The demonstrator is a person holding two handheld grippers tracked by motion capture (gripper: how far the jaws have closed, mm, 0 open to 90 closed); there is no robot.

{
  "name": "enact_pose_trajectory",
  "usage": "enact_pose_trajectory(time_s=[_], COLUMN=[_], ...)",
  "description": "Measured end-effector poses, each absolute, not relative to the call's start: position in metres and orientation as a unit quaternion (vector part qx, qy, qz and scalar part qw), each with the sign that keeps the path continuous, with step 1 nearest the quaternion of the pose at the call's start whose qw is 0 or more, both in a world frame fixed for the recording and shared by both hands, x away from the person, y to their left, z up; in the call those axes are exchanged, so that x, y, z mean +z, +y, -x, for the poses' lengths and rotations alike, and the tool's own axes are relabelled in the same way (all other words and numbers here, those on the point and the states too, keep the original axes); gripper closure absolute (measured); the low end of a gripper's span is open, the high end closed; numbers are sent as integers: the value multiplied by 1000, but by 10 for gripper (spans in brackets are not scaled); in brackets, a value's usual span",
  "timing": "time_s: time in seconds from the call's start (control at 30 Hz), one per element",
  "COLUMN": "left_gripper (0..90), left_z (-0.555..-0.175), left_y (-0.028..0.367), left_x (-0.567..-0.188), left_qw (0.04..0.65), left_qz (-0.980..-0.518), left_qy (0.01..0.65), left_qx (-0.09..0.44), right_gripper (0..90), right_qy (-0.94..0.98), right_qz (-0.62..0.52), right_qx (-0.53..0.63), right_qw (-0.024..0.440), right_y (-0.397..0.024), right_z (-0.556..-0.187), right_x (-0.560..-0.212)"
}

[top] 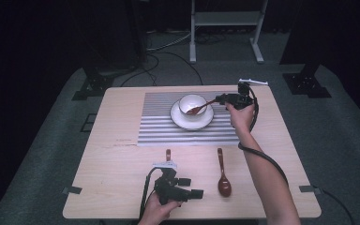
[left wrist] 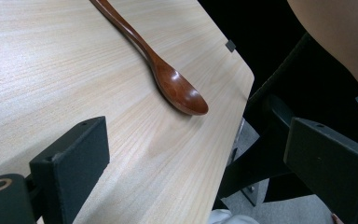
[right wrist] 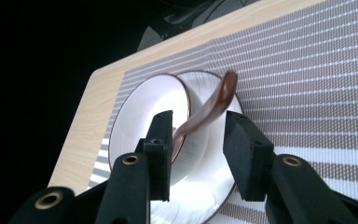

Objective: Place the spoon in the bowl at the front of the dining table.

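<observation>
A white bowl (top: 191, 104) stands on a white plate (top: 191, 121) on the striped placemat (top: 159, 126). A brown spoon (top: 201, 108) leans in the bowl, its handle pointing at my right gripper (top: 221, 99). In the right gripper view that spoon (right wrist: 209, 107) is blurred and its handle runs between the open jaws of the right gripper (right wrist: 198, 123), close to the left one. My left gripper (top: 192, 186) hovers open near the table's front edge. A second brown spoon (top: 222, 173) lies just right of it; in the left gripper view this spoon (left wrist: 168, 79) lies beyond the wide-open left gripper (left wrist: 198, 128).
A third brown handle (top: 168, 154) pokes out from behind the left gripper. The wooden table (top: 122, 164) has its right front corner close to the second spoon. Dark floor, cables and a white stand (top: 225, 28) lie beyond the table.
</observation>
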State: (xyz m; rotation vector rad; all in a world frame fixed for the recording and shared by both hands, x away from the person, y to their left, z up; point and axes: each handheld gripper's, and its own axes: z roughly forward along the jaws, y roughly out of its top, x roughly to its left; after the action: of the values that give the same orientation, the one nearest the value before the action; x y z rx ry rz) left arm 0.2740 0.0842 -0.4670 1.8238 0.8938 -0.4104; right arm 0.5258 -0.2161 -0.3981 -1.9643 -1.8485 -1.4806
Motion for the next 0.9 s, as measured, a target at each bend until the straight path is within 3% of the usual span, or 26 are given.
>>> enact_pose_trajectory(time_s=[0.27, 0.9], left_gripper=[55, 55], left_z=[-275, -277], left_y=[86, 93], left_x=[-467, -467], left_qw=[509, 511], left_qz=[-757, -755], left_qy=[373, 379], left_qx=[-167, -158], right_gripper=[544, 469], right_qy=[-618, -655], right_qz=[620, 572], right_qx=[-481, -487], right_qw=[42, 83], right_y=[-218, -220], right_z=[-511, -473], right_x=[-400, -405])
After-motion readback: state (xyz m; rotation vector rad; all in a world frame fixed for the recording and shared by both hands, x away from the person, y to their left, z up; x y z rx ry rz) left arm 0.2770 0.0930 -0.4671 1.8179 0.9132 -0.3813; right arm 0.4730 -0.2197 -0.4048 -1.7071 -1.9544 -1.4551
